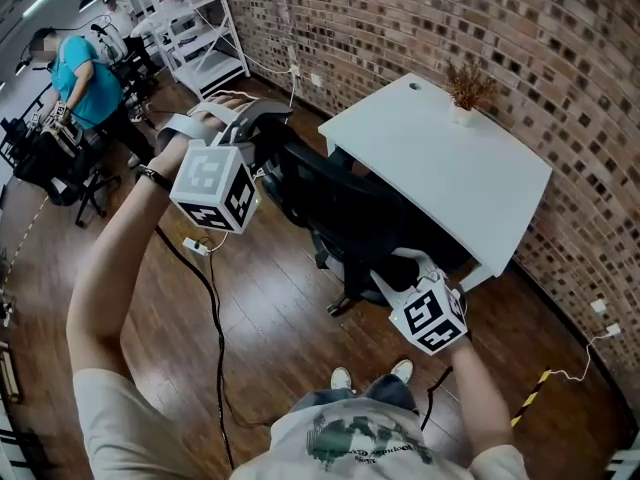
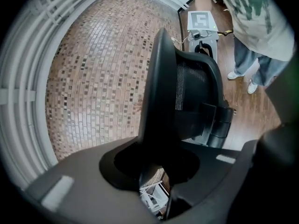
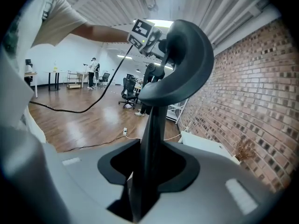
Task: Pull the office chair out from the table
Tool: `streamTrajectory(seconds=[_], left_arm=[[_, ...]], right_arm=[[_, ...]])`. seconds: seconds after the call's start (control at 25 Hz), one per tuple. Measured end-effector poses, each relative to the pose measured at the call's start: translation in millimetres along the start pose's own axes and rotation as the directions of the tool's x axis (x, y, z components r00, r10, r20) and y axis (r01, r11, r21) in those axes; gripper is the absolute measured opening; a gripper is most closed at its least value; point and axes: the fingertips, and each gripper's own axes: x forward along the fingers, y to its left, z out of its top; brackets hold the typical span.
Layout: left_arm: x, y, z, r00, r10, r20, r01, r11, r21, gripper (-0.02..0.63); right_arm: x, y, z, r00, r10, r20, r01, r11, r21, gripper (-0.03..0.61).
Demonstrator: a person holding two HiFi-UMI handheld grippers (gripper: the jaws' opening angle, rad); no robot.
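The black office chair [image 1: 335, 208] stands with its seat tucked under the white table [image 1: 440, 163]. My left gripper [image 1: 238, 128] is at the top of the chair's back. In the left gripper view my left gripper [image 2: 156, 171] is shut on the edge of the black backrest [image 2: 163, 92]. My right gripper [image 1: 408, 268] is low at the chair's near side by the table's corner. In the right gripper view my right gripper [image 3: 142, 171] is shut on the upright post [image 3: 152, 129] under the curved armrest pad [image 3: 187, 50].
A brick wall [image 1: 500, 28] runs behind the table, which carries a small dried plant [image 1: 468, 88]. A black cable [image 1: 215, 308] and a power strip [image 1: 195, 246] lie on the wooden floor. White shelving [image 1: 195, 28], other chairs and a person [image 1: 90, 78] are at far left.
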Motion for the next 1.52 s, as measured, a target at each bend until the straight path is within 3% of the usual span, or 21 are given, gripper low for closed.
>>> streamTrajectory(seconds=[0.52, 1.52], left_arm=[[-47.5, -22.2, -26.7, 0.996, 0.002, -0.093, -0.003, 1.000, -0.008, 0.110], [-134.8, -66.0, -5.3, 0.988, 0.022, -0.155, -0.029, 0.999, -0.039, 0.110]], right_arm=[[3.4, 53.6, 25.2, 1.000, 0.009, 0.005, -0.009, 1.000, 0.016, 0.118], [-41.3, 136.5, 29.6, 0.998, 0.050, 0.024, -0.050, 0.998, -0.026, 0.117]])
